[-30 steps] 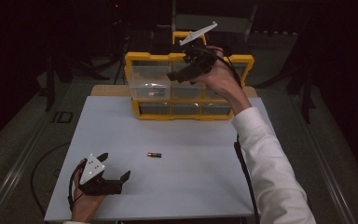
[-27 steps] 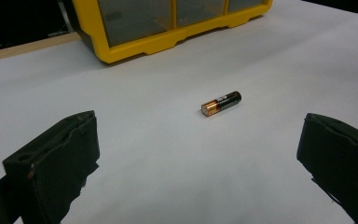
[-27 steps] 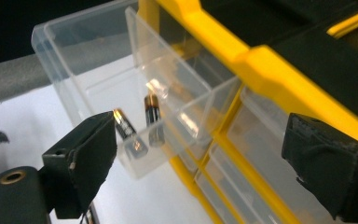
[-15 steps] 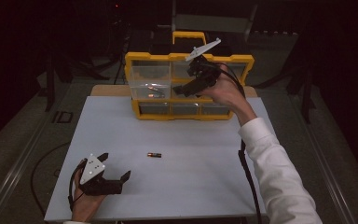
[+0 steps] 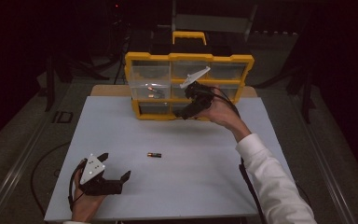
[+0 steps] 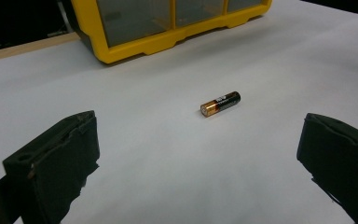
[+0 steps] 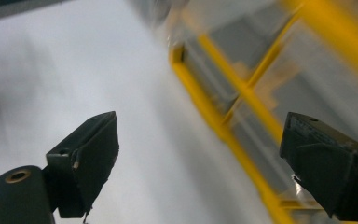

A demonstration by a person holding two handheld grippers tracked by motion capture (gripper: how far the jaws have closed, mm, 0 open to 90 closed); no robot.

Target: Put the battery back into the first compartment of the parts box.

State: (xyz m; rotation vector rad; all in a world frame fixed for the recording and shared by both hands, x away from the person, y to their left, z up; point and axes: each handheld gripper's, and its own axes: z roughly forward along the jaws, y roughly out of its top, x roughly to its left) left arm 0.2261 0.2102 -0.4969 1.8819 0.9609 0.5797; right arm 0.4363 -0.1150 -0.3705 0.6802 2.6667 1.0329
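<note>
1. Two claws in play: left claw (image 5: 114, 179) rests on the table (image 5: 205, 186) near its front-left corner, jaws spread, nothing between them.
2. Battery (image 5: 154, 154) lies flat mid-table, well apart from both claws; in the left gripper view the battery (image 6: 220, 103) sits ahead, between the jaw lines.
3. Right claw (image 5: 186, 111) is raised, just in front of the yellow organizer (image 5: 189, 58), jaws released and empty.
4. Right gripper view is blurred; organizer's clear drawers lie ahead.
</note>
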